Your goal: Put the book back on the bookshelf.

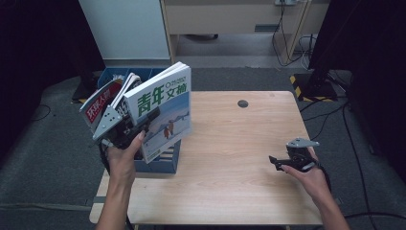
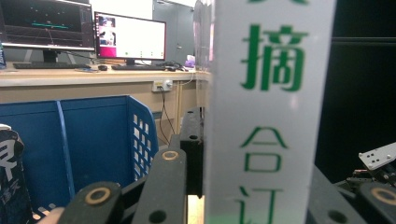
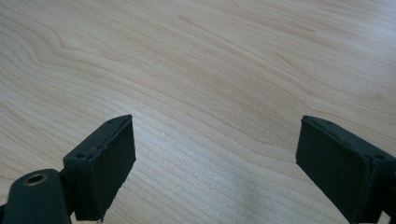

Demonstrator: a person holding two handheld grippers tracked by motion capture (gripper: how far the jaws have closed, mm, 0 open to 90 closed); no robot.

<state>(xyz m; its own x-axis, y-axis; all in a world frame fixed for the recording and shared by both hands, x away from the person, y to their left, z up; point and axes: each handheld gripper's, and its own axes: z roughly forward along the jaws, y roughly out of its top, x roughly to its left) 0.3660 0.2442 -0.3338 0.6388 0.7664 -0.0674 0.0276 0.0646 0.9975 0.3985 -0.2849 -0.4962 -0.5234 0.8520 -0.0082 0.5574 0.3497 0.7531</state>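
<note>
The left hand-held gripper (image 1: 143, 122) is clamping a thick magazine (image 1: 165, 112) by its spine, holding it upright above the left edge of the table (image 1: 230, 163). In the left gripper view the white spine (image 2: 268, 112) is sitting between the black jaws, pressed on both sides. Just below and behind the magazine, a blue slatted basket (image 1: 165, 160) is standing at the table's left edge, and more magazines are leaning in it, one with a red cover (image 1: 98, 105). The basket's blue wall (image 2: 93, 140) is lying close to the left of the jaws, with a desk carrying monitors (image 2: 128, 39) farther off.

The magazine cover is showing large green Chinese characters, 青年文摘, above a snowy scene with small figures; the spine is repeating 摘 and 合订 in green.

The left hand (image 1: 122, 160) is gripping from below, forearm rising from the near edge. The right hand-held gripper (image 1: 277, 163) is resting low over the bare wood at the near right, well apart from the magazine, its jaws standing wide apart with nothing between them, pointing left.
</note>
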